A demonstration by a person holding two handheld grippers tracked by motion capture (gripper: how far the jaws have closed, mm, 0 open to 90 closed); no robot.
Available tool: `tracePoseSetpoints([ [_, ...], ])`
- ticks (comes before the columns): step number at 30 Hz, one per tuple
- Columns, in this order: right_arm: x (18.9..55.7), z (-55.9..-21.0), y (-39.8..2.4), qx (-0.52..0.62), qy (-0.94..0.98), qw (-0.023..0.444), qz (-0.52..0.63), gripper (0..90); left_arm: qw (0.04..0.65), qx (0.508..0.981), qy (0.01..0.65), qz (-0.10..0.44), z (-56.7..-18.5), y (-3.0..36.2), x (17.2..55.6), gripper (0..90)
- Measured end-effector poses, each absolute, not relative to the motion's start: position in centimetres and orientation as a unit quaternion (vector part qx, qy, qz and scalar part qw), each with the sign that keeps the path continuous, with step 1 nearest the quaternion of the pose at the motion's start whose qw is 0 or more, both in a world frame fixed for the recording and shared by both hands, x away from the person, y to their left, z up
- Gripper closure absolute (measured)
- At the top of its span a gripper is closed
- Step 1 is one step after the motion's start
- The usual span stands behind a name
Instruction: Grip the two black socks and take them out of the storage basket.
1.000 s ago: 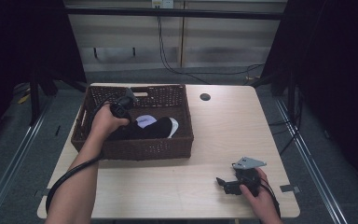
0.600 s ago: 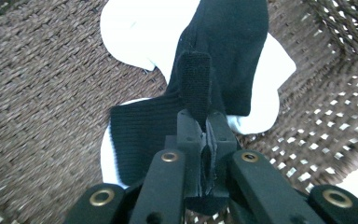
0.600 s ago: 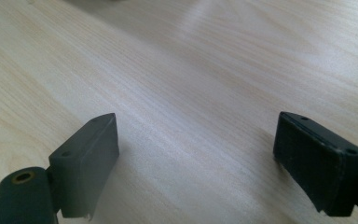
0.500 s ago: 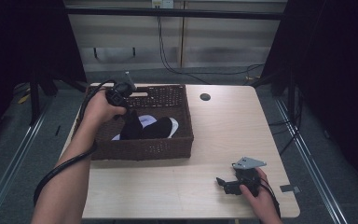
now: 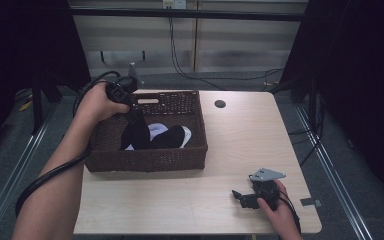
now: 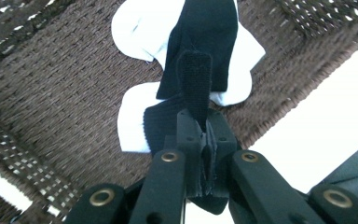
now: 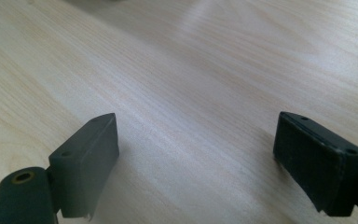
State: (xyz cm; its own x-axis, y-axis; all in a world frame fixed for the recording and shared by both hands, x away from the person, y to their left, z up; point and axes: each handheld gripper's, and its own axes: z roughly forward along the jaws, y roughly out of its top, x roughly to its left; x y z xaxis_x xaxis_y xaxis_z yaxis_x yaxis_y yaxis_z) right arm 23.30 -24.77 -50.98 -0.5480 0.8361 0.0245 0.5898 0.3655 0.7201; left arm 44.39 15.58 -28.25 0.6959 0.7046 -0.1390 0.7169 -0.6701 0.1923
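A black sock (image 5: 136, 129) (image 6: 198, 51) hangs from my left gripper (image 5: 129, 106) (image 6: 204, 140), which is shut on it above the brown wicker basket (image 5: 145, 160). The sock's lower end still reaches into the basket. More black socks (image 5: 167, 138) and white socks (image 5: 156, 130) (image 6: 140, 25) lie on the basket floor (image 6: 65, 93). My right gripper (image 5: 238, 196) (image 7: 196, 158) rests on the wooden table (image 5: 180, 200) (image 7: 177, 70) near its front right, open with nothing between its fingers.
The basket stands on the table's left half. A small dark round hole (image 5: 220, 104) sits near the table's far edge. Cables (image 5: 45, 180) trail from both grippers. Dark curtains and a metal frame surround the table.
My left gripper has risen out of the basket and moved toward its far left corner, drawing the black sock up with it. The right gripper has not moved.
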Motion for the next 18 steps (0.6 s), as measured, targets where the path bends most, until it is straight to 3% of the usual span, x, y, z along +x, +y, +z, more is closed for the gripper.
tracePoseSetpoints([
  [18, 23.3, -51.0, -24.8, 0.442, 0.807, 0.176, 0.349, 13.5, 0.124, 0.926, 0.356, -0.021, -22.5, 14.6, 41.4, 86.2],
])
